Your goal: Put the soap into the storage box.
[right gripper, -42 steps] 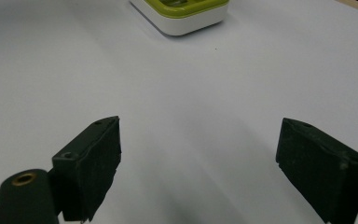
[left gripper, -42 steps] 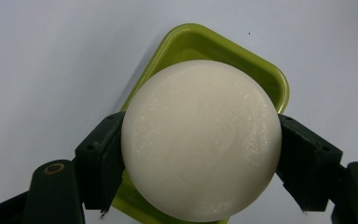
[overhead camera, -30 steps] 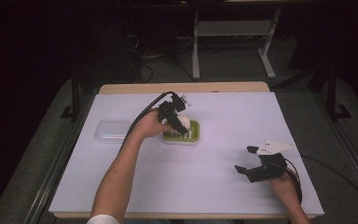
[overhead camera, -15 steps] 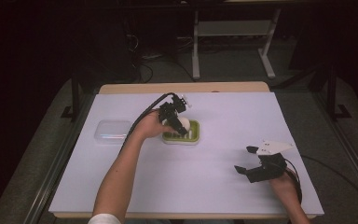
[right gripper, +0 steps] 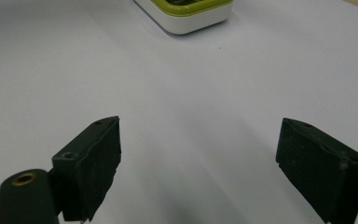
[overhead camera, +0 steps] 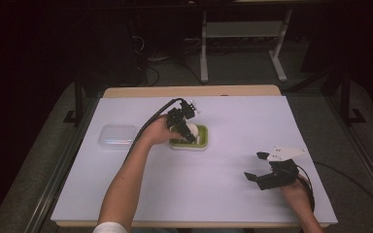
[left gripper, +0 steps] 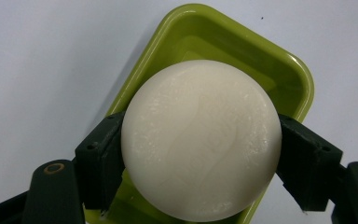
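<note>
Left gripper (left gripper: 200,154) clamped on round white soap (left gripper: 201,140), held over green soap dish (left gripper: 279,74) at table (overhead camera: 175,189) centre. Clear lid (overhead camera: 117,136) left of dish. Right gripper (overhead camera: 259,166) spread wide, near right.

Left gripper (overhead camera: 190,134) with the white soap bar (overhead camera: 191,129) shifted slightly toward 6 o'clock over the green dish (overhead camera: 201,141), dipping closer to it.
</note>
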`<state>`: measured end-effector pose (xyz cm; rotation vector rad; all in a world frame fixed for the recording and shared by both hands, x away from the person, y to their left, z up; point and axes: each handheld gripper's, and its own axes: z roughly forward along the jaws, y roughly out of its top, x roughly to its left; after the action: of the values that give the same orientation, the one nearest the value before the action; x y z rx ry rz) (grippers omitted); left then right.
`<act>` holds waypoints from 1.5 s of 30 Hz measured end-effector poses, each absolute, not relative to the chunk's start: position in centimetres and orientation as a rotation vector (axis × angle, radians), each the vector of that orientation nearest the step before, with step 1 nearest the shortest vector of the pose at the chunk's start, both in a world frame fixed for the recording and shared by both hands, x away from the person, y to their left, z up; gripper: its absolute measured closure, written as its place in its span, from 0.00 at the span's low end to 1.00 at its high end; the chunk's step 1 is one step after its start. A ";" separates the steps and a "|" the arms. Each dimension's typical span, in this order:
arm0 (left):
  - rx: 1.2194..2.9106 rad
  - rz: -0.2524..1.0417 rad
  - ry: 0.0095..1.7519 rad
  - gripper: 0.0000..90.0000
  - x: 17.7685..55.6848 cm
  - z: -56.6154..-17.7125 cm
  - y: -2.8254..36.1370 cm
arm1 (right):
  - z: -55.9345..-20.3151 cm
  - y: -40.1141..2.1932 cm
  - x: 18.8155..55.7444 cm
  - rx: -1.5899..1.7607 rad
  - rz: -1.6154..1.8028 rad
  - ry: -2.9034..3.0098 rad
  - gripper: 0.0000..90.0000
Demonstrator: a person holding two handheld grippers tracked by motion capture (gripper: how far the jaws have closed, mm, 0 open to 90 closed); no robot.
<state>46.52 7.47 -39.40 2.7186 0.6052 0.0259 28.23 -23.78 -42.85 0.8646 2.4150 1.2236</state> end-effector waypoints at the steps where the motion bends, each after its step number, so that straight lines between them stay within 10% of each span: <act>1: 2.721 0.023 0.606 0.27 46.5 -39.4 7.5 | -42.9 -23.8 28.2 0.864 1.224 2.415 0.15; 45: 2.678 0.031 0.568 0.31 45.4 -37.8 8.2 | -42.9 -23.1 28.3 0.848 1.228 2.437 0.15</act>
<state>45.41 8.15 -37.83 2.6779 0.5677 0.0306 28.27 -23.06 -42.90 0.8483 2.4368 1.2277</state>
